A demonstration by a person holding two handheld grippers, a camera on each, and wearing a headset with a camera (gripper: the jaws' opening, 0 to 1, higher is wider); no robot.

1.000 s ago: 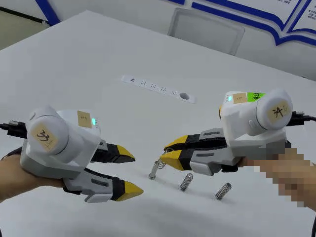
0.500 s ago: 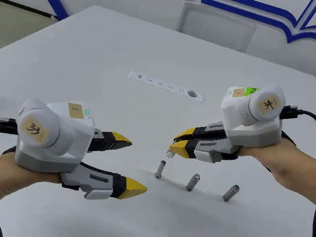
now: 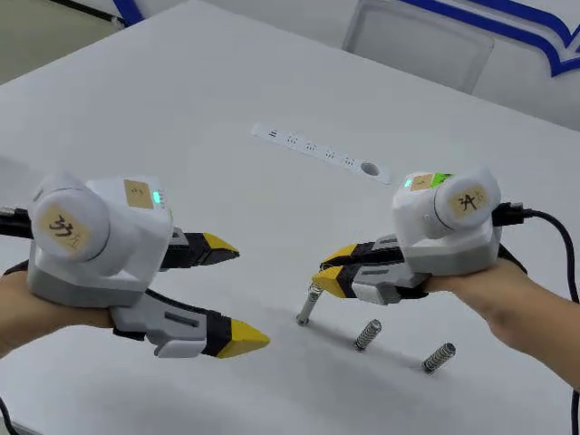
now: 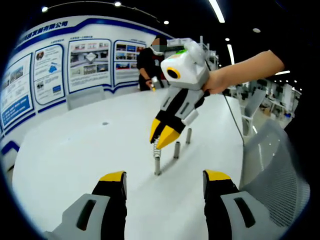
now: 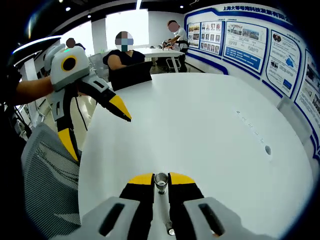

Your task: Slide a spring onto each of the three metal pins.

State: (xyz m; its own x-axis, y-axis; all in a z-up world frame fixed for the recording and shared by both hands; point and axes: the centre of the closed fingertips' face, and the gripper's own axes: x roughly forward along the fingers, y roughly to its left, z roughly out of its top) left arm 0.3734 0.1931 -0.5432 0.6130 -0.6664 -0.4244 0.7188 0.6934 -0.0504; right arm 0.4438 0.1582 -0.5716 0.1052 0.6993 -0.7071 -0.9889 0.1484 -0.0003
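1. A spring (image 3: 314, 292) is held in the right gripper (image 3: 326, 272). The jaws are closed on it near its top end. In the right gripper view, the round top of the spring is seen pinched between the two yellow tips.
2. The spring is held right over the first pin (image 3: 303, 314). Its lower end is at the top of the pin. It cannot be told if it is just touching or already started on.
3. The second pin (image 3: 366, 334) and the third pin (image 3: 439, 357) stand close by on the white table (image 3: 181, 109). Each seems to have a spring on it already, so this spring is judged to be the last one.
4. The spring is thought to be tiny, very light and bendy. It could be squashed, or could pop away, if it is squeezed too hard. It is best held by its sides near the top, so the lower end is left free for the pin.
5. The pin is thin and stiff, and it could be tipped by a push from the side.
6. The right gripper is held low, pointed across to the person's left and tipped down a little.
7. The left gripper (image 3: 234, 292) is held off to the side, well apart from the pin and pointed toward it. Its jaws are spread wide, and nothing is held in them.
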